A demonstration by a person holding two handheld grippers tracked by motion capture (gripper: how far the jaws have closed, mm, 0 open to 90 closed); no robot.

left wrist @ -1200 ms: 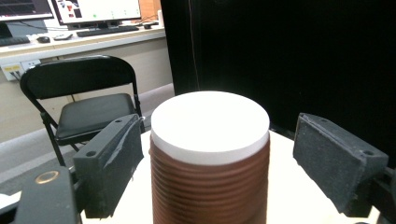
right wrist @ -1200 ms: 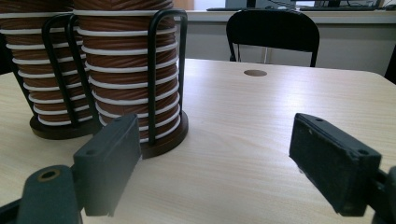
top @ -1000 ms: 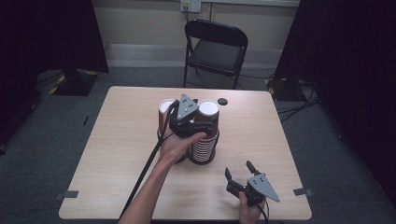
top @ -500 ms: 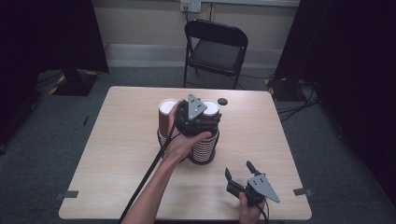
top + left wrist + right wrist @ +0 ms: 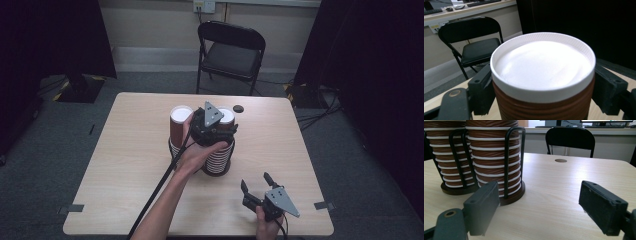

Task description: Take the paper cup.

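1. Cups in two stacks stand in black wire racks mid-surface [image 5: 130, 165]; the left stack [image 5: 179, 125] is topped white.
2. Left gripper [image 5: 216, 131] sits on the right stack's top cup [image 5: 544, 75], its fingers [image 5: 482, 87] pinching the cup just below the white rim.
3. Right gripper [image 5: 256, 184] rests near the surface's front edge, well apart from the racks [image 5: 509, 162], fingers [image 5: 602, 206] spread on nothing.
4. Chair [image 5: 230, 50] stands beyond the surface.

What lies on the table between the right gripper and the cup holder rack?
Nothing: in the right gripper view, only bare table lies between the open right gripper and the cup holder rack.
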